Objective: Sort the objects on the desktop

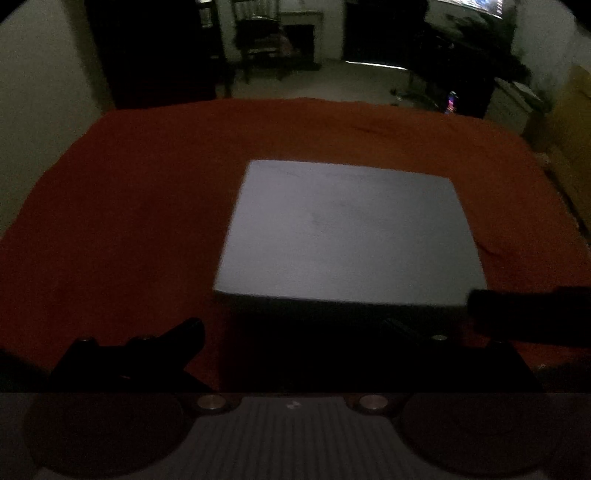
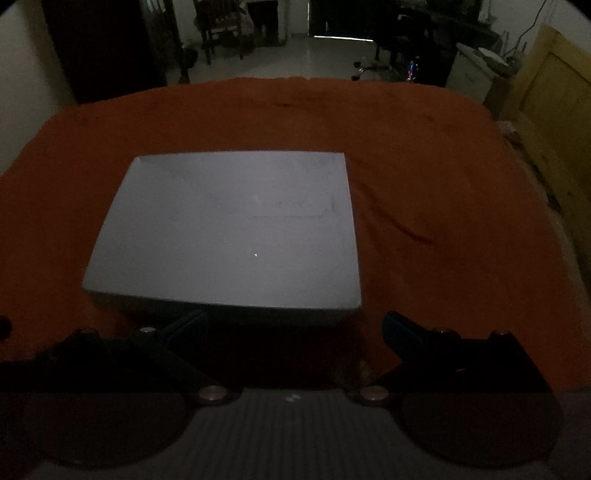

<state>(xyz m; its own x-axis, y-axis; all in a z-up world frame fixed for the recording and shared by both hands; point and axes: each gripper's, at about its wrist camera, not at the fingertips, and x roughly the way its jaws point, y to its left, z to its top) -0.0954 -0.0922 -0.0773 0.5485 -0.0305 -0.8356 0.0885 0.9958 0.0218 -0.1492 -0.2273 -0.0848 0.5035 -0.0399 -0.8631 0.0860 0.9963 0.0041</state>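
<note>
A flat pale grey box (image 1: 347, 236) with its lid on lies on the red cloth (image 1: 129, 221). It also shows in the right wrist view (image 2: 229, 229), left of middle. My left gripper (image 1: 295, 332) is open and empty, just short of the box's near edge; its right finger is lost in shadow. My right gripper (image 2: 291, 325) is open and empty, its fingers (image 2: 402, 332) spread in front of the box's near right corner. A dark shape at the right edge of the left wrist view (image 1: 528, 314) is probably the right gripper.
The red cloth (image 2: 443, 166) covers the whole table and is wrinkled right of the box. A wooden panel (image 2: 546, 110) stands past the table's right side. Dim room with chairs (image 2: 221, 26) lies beyond the far edge.
</note>
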